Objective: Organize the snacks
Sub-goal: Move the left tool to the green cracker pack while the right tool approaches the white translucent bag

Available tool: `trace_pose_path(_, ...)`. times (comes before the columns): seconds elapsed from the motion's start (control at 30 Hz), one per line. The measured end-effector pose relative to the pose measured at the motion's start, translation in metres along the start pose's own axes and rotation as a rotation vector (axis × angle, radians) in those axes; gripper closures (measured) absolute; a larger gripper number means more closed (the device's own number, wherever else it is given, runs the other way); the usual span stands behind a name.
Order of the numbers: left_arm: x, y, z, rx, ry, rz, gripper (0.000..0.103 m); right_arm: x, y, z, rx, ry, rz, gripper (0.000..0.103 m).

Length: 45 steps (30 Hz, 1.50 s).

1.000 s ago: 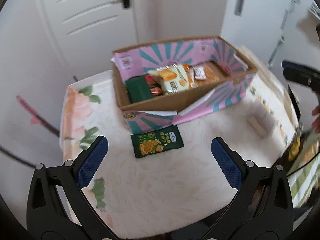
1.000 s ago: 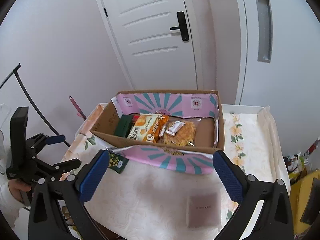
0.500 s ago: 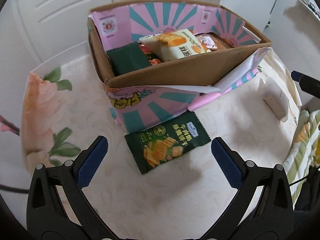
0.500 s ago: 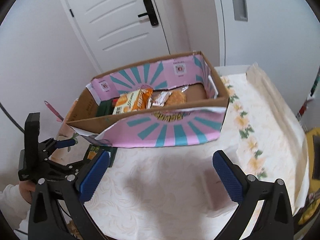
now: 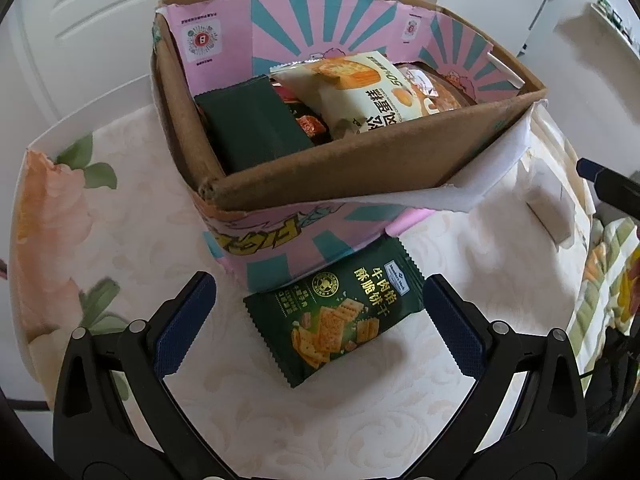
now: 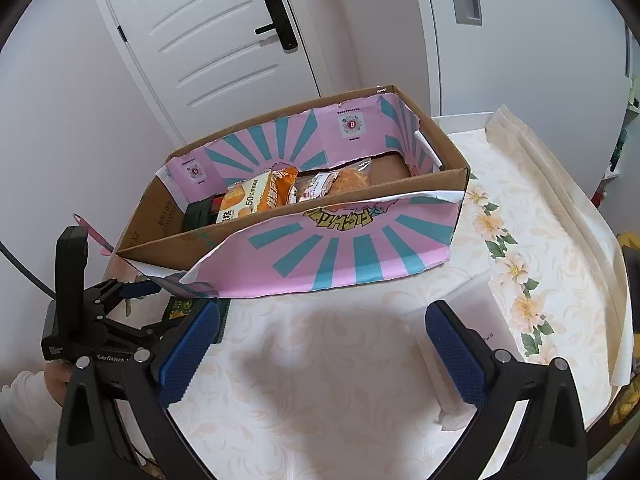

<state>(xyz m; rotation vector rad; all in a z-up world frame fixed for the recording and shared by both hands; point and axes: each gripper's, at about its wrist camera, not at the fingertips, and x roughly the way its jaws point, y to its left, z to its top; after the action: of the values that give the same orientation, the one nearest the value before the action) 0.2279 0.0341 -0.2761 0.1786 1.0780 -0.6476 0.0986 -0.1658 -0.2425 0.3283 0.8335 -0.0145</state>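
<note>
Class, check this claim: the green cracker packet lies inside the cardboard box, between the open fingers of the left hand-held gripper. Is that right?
Not quite. The green cracker packet lies on the tablecloth in front of the cardboard box, not inside it. It does sit between the open fingers of the left hand-held gripper, as the left wrist view shows.

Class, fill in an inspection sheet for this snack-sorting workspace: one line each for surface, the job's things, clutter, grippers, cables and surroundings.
Surface: floral tablecloth covers the table.
Job's things: cardboard box with pink and teal print holds several snack packs, among them a cream pastry pack; a green cracker packet lies flat on the cloth against the box's front.
Clutter: a pale small box on the cloth, right of the carton.
Grippers: left gripper open, jaws either side of the green packet, not closed on it; right gripper open, empty.
Cables: a dark cable at the right view's left edge.
Surroundings: white door behind.
</note>
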Motion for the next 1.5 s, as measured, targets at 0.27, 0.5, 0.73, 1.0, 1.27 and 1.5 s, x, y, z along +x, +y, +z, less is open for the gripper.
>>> trace_pose_path(0.27, 0.002, -0.011, -0.008, 0.03, 0.017, 0.006, 0.0, 0.002, -0.004, -0.006, 0.012, 0.008, 0.003, 0.0)
trace_pose_path(0.5, -0.001, -0.036, -0.015, 0.078, 0.002, 0.037, 0.0, -0.003, -0.012, -0.013, 0.027, 0.013, 0.002, 0.0)
trace_pose_path(0.73, -0.005, -0.036, -0.018, 0.105, -0.039, 0.092, 0.0, -0.013, -0.021, -0.019, 0.039, -0.005, 0.001, 0.0)
trace_pose_path(1.0, 0.009, -0.027, -0.02, 0.139, 0.001, 0.122, 0.0, -0.005, -0.021, -0.029, 0.051, -0.003, 0.007, 0.0)
trace_pose_path(1.27, 0.018, -0.025, -0.009, 0.165, 0.058, 0.088, 0.0, 0.003, -0.017, -0.028, 0.075, 0.005, 0.002, 0.0)
trace_pose_path(1.5, 0.016, -0.041, -0.016, 0.207, 0.092, 0.066, 0.0, 0.003, -0.02, -0.022, 0.083, -0.002, 0.0, 0.0)
